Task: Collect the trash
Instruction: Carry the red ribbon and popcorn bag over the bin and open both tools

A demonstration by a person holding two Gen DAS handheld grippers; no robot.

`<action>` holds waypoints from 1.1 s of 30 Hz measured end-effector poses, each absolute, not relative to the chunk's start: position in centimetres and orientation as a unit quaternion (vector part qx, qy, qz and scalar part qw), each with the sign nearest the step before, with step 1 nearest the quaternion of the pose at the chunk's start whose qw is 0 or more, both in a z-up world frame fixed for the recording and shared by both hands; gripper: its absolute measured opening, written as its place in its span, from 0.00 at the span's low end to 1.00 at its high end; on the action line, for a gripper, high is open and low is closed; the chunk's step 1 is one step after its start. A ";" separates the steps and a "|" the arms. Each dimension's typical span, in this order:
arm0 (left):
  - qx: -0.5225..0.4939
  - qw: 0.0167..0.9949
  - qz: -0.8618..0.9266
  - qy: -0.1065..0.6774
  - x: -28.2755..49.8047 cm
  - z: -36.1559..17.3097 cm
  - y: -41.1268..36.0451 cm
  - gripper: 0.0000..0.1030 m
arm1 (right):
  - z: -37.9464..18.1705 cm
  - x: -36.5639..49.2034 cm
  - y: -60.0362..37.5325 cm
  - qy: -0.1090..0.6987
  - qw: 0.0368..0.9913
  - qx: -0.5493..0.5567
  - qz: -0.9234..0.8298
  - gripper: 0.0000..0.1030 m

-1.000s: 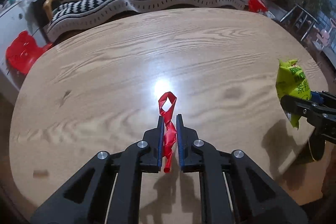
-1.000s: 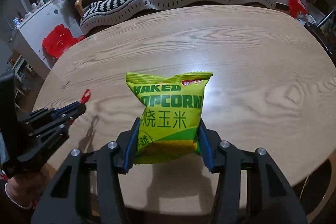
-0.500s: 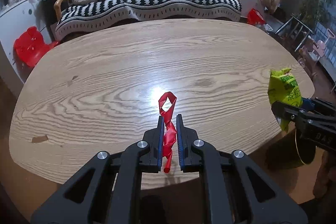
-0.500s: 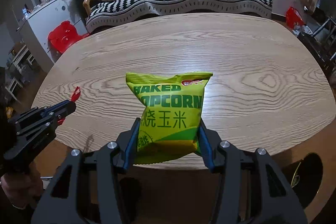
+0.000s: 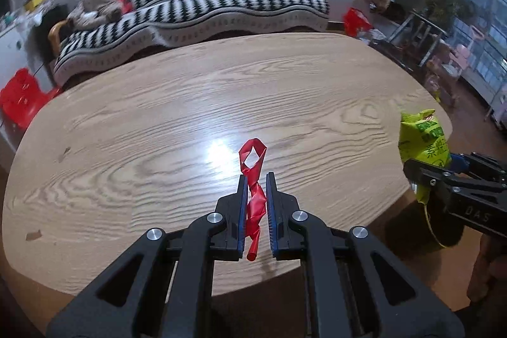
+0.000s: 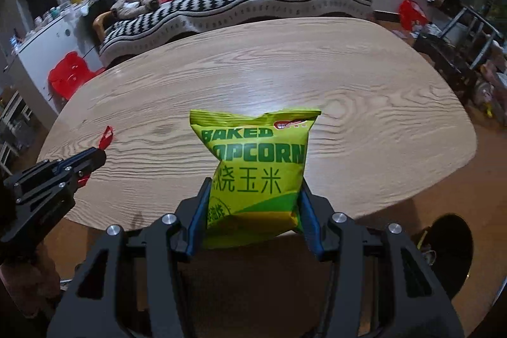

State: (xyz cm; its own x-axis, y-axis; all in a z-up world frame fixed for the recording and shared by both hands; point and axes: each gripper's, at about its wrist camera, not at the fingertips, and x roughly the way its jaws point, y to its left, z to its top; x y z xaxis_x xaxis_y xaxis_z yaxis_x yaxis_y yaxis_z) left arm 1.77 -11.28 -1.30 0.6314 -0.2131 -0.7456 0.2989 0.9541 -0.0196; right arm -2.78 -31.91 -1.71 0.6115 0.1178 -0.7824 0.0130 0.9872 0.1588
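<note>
My left gripper is shut on a twisted red plastic strip, whose loop sticks out past the fingertips above the near edge of the oval wooden table. A green popcorn bag stands upright between the pads of my right gripper, which is shut on its lower half. In the left wrist view, the same bag and the right gripper show at the right edge, beyond the table's rim. In the right wrist view, the left gripper and the red strip appear at the far left.
A sofa with a black-and-white throw stands behind the table. A red stool sits on the floor at the left, a red bag at the right. A dark round bin lies on the floor at the lower right. A metal rack stands at the right.
Both grippers have drawn back from over the table toward its near edge, each keeping hold of its piece of trash. The floor and the dark bin now show below the table.
</note>
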 end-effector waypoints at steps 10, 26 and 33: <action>0.070 0.889 -0.210 0.400 0.9 -1.7 -19.8 0.10 | -2.7 -6.5 -40.7 0.437 0.893 0.099 -0.038 0.49; 0.079 0.836 -0.364 0.403 -4.0 -5.6 -36.1 0.10 | -5.9 -16.2 -58.1 0.428 0.863 0.202 -0.179 0.49; 0.072 0.785 -0.430 0.440 -6.3 -8.8 -44.1 0.10 | -8.6 -19.6 -64.2 0.432 0.833 0.259 -0.230 0.49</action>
